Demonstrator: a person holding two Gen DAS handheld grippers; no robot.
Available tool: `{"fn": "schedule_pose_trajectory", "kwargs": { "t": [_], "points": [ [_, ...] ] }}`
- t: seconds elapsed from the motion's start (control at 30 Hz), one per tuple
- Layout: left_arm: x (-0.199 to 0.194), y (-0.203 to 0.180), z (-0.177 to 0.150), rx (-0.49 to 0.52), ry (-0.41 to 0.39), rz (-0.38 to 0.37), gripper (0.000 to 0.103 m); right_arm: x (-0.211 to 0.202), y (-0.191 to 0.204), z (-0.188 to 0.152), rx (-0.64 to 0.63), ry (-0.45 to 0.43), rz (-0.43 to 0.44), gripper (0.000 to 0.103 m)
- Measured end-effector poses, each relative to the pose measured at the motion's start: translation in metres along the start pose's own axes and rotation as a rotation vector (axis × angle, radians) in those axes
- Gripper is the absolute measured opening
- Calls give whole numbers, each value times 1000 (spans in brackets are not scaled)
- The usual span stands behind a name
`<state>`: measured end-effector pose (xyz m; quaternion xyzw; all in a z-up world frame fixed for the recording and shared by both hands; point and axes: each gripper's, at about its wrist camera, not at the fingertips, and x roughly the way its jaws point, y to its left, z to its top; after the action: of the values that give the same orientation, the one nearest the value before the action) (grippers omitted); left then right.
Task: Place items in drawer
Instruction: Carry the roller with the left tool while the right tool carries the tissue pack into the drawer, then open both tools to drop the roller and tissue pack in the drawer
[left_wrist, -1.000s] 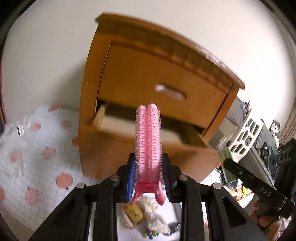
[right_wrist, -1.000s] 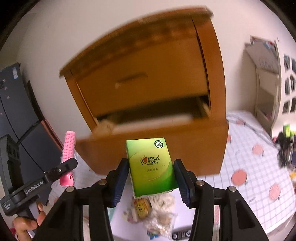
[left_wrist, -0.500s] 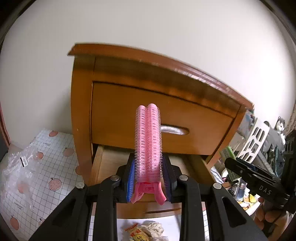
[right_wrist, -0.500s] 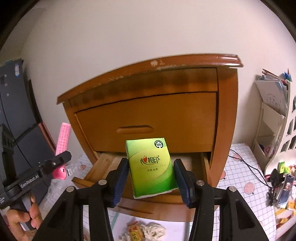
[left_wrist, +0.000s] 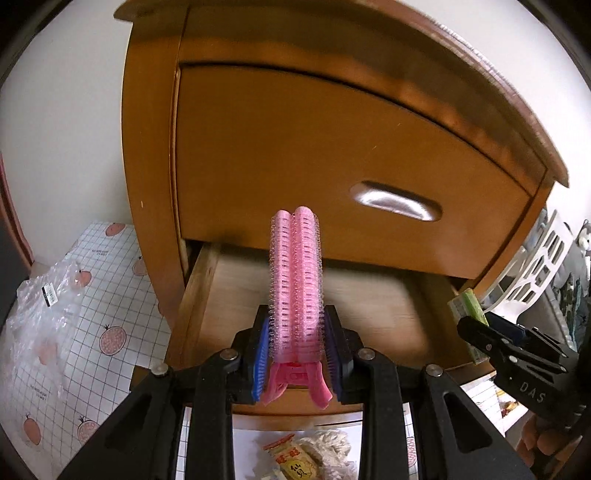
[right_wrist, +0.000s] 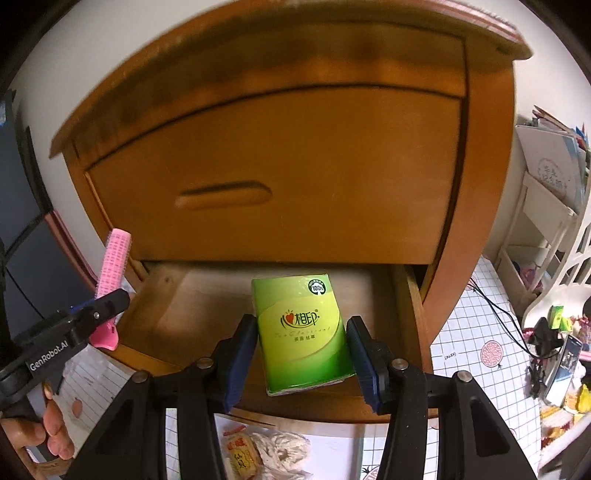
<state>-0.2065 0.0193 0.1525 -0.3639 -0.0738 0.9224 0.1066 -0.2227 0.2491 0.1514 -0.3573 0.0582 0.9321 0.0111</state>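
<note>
A wooden nightstand (left_wrist: 295, 147) has its lower drawer (left_wrist: 373, 306) pulled out, with a bare pale wood bottom (right_wrist: 192, 295). My left gripper (left_wrist: 295, 328) is shut on a pink hair-roller clip (left_wrist: 295, 280), which stands upright over the drawer's front. My right gripper (right_wrist: 301, 328) is shut on a green tissue pack (right_wrist: 301, 325), held above the drawer's front right part. In the right wrist view the left gripper (right_wrist: 99, 306) and the roller (right_wrist: 112, 258) sit at the drawer's left corner. The tissue pack's edge (left_wrist: 467, 306) shows at the right of the left wrist view.
The closed upper drawer with its recessed handle (left_wrist: 397, 201) overhangs the opening. Below the grippers a snack packet (right_wrist: 240, 454) and white cloth (right_wrist: 284, 448) lie on a gridded mat (left_wrist: 103, 295). A crumpled plastic bag (left_wrist: 40, 314) lies left. A white shelf rack (right_wrist: 546, 221) and cables (right_wrist: 498, 314) are right.
Both grippers have come closer to the nightstand and now hang over the open drawer. The cabinet fills more of each view. Both still hold their items.
</note>
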Motion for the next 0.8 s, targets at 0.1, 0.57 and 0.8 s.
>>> {"fn": "schedule_pose_trajectory", "kwargs": {
  "t": [0.1,0.57,0.8],
  "points": [
    [6,2,-1,-10,13,12,35,10,3,-3,-21,24,3,54],
    [18,11,-4,-33,57,68,68,27,2,-13,-40,78,-4,71],
    [14,15,-9,-45,64,93,83,25,2,-13,-43,65,-1,102]
  ]
}}
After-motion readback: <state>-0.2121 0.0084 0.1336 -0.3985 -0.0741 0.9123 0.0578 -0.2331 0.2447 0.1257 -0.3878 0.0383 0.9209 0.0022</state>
